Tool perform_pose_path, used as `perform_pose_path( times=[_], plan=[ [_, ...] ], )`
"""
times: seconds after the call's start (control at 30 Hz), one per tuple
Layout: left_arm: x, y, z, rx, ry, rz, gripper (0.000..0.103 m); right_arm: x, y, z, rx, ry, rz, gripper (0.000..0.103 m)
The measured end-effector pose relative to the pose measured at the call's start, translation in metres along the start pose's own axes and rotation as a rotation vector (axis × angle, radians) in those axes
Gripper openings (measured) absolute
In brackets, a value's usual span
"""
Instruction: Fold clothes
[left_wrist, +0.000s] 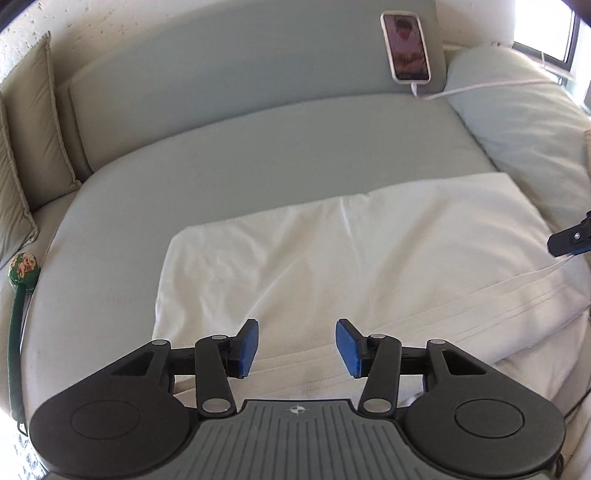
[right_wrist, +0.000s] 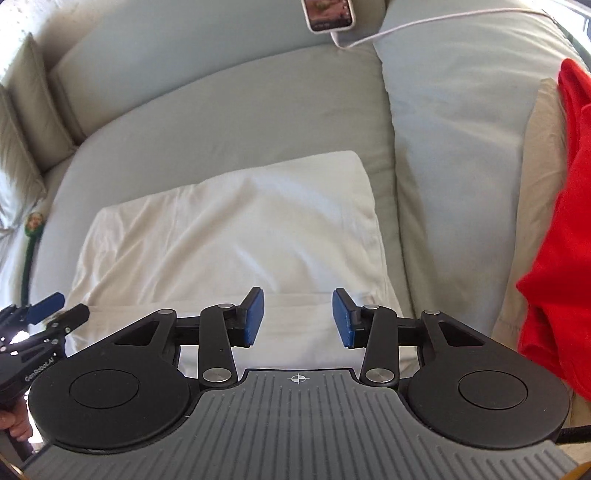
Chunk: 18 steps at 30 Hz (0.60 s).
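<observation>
Nearest, the left gripper (left_wrist: 296, 349) and the right gripper (right_wrist: 298, 319) both hover with jaws wide and empty over the near hem of the white cotton garment (left_wrist: 332, 254), which lies partly folded and flat on the pale green bed (left_wrist: 258, 147). To fold well, I judge each should pinch one near corner, lift evenly and carry the hem to the far edge. Farther right a red garment (right_wrist: 557, 240) waits; farthest, a white phone (left_wrist: 405, 46) leans charging.
</observation>
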<state>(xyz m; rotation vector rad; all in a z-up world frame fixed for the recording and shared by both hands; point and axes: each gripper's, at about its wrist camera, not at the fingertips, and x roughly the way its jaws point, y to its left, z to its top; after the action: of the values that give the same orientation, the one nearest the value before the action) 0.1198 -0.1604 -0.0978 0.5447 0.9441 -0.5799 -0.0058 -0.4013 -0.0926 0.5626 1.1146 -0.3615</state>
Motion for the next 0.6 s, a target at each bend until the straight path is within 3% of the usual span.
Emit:
perform_pose_path(
  times=[0.13, 0.23, 0.37, 0.43, 0.53, 0.6],
  plan=[
    [0.030, -0.006, 0.010, 0.053, 0.087, 0.043, 0.049, 0.029, -0.002, 0.022, -0.007, 0.076, -0.085, 0.044],
    [0.037, -0.001, 0.010, 0.072, 0.155, -0.067, 0.040, 0.047, -0.009, 0.030, 0.015, 0.176, -0.076, 0.044],
    [0.013, 0.009, -0.009, 0.156, 0.193, -0.279, 0.025, 0.051, -0.023, 0.022, 0.070, 0.323, 0.054, 0.044],
    [-0.013, 0.015, -0.033, 0.243, 0.197, -0.357, 0.026, 0.041, -0.028, 0.008, 0.067, 0.388, 0.138, 0.044],
    [-0.050, 0.024, -0.071, 0.372, 0.184, -0.359, 0.027, 0.014, -0.031, -0.026, -0.014, 0.485, 0.232, 0.043],
    [-0.068, 0.032, -0.083, 0.362, 0.157, -0.356, 0.027, -0.009, -0.032, -0.047, -0.078, 0.498, 0.235, 0.044]
  ],
)
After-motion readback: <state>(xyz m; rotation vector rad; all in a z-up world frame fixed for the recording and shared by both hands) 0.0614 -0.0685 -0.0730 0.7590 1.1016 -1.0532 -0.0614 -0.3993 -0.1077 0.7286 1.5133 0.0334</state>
